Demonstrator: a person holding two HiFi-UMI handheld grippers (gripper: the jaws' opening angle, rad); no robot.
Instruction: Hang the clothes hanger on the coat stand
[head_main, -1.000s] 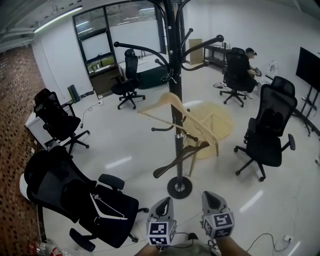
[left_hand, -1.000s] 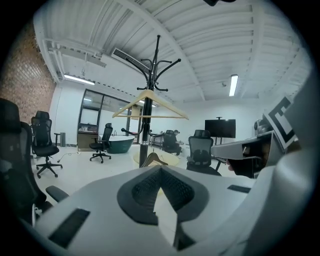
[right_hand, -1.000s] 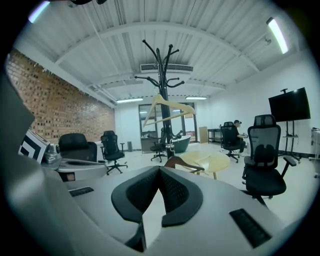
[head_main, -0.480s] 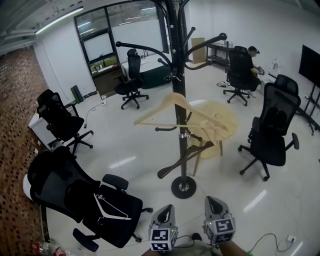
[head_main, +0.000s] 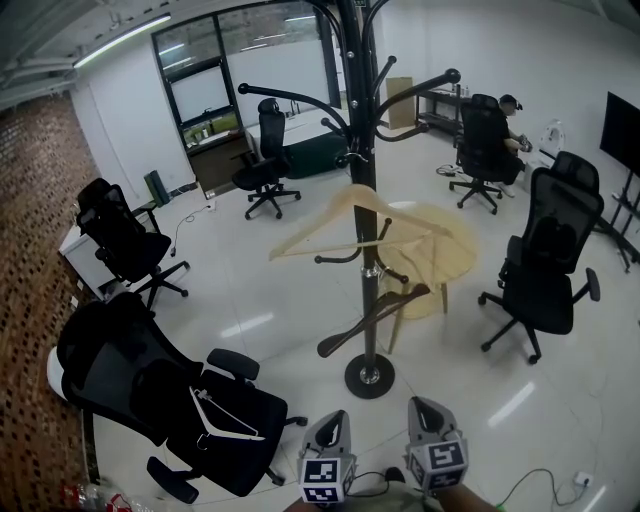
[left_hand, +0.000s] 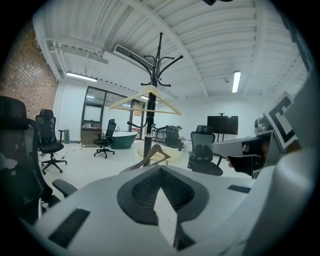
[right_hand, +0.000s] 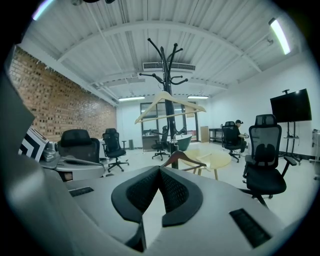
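Note:
A black coat stand rises at the middle of the head view. A light wooden hanger hangs from one of its upper arms, clear of both grippers. Lower on the pole, a dark wooden hanger rests on a peg. A white hanger lies on a black chair at the left. My left gripper and right gripper sit side by side near the bottom edge, both shut and empty, well short of the stand's base. The left gripper view shows the stand and the light hanger. In the right gripper view the light hanger appears too.
Black office chairs stand left and right of the stand. A round wooden table is behind it. A person sits at a desk at the back right. A brick wall runs along the left.
The light hanger has swung on the stand from a steep tilt to nearly level. Both grippers sit slightly lower in the head view.

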